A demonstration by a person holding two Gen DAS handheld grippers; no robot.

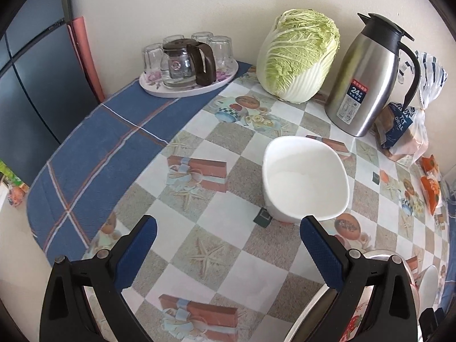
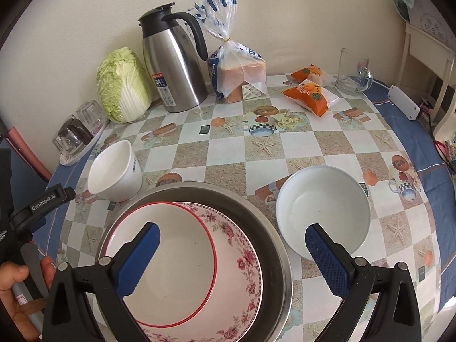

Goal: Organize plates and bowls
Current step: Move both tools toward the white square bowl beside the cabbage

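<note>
Checkered vinyl tablecloth point(image 2: 228, 156) holds glossy round bowls point(image 2: 323, 211) (both tools point(image 1: 228, 236) point(image 2: 232, 245) spread apart).

Two upright white bowls point(image 2: 115, 171) point(image 2: 323, 209) flanking steel basin point(image 2: 273, 228) with nested red-rimmed point(image 2: 176, 270) and floral plates point(image 2: 242, 256).

Each tool, left point(image 1: 228, 235) and right point(image 2: 232, 242), has a black plastic frame with two angled arms. Blue textured pads point(image 2: 327, 262) line the inner finger faces. Silver pivot pins point(image 2: 360, 261) sit behind the pads. White "GenRobot.AI" lettering point(image 2: 43, 200) marks the left tool.
</note>
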